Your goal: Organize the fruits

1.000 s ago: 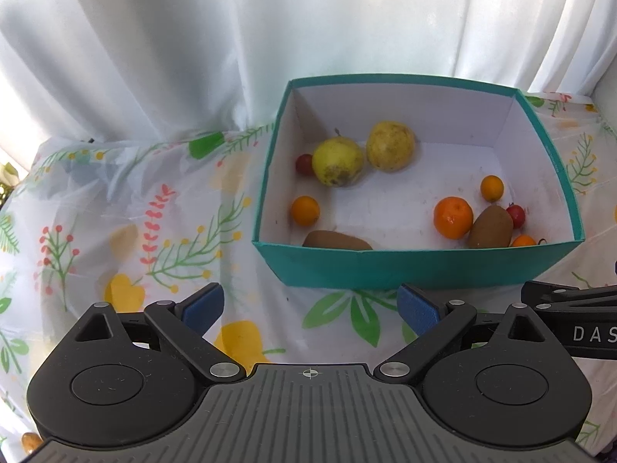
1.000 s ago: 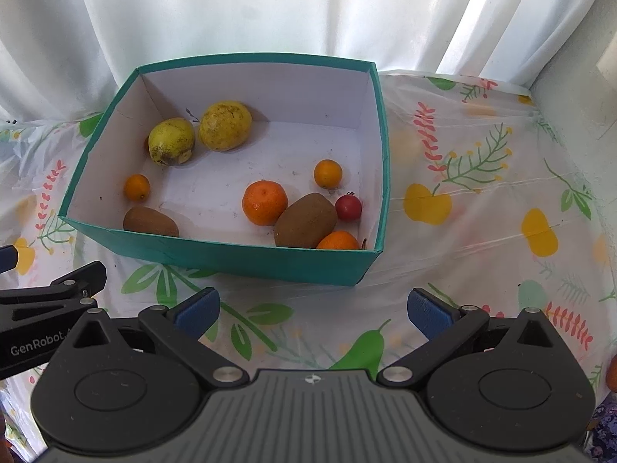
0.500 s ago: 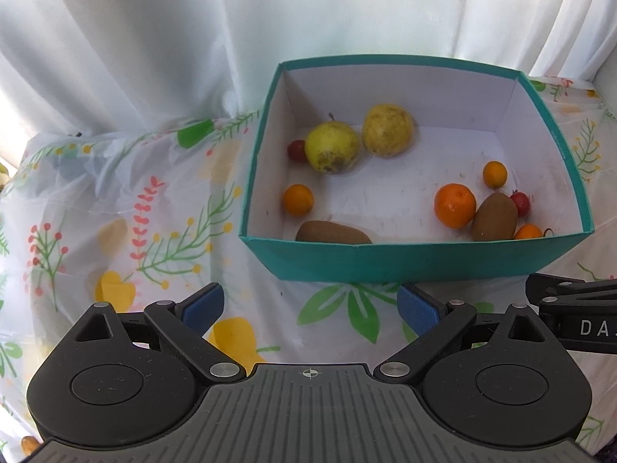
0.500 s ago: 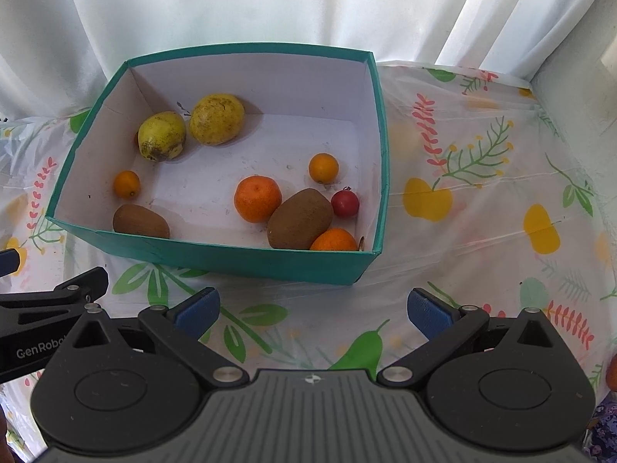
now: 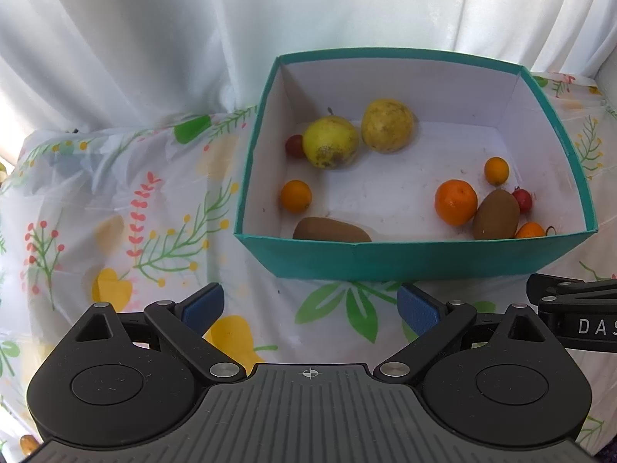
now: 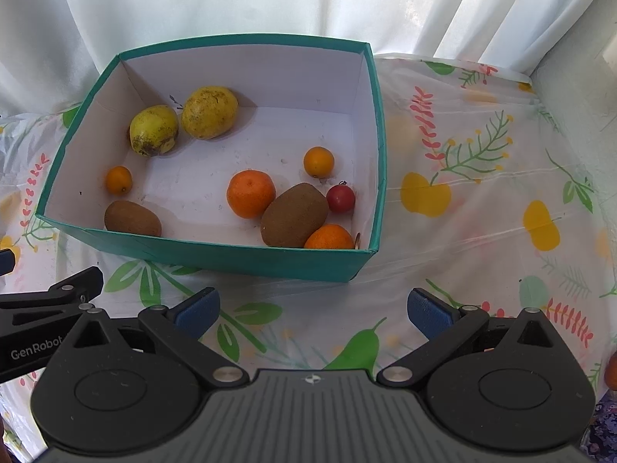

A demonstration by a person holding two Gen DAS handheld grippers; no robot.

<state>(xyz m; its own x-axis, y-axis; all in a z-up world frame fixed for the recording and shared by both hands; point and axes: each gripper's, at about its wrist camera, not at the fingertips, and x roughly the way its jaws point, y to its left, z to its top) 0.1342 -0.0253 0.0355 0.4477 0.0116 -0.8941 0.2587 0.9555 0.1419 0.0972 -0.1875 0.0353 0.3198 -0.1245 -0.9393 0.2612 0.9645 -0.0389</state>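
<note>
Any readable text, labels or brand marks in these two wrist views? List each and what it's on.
"GenRobot": white print on the side of the left gripper, seen at the left edge of the right wrist view.
"DAS": white letters on the side of the right gripper, cut off by the right edge of the left wrist view, so probably incomplete.
Teal box, fruits and tablecloth: no text visible.

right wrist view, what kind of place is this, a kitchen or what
Probably a home table by a window, not clearly a kitchen: a printed tablecloth, white curtains with daylight behind, and a teal box of fruit.
</note>
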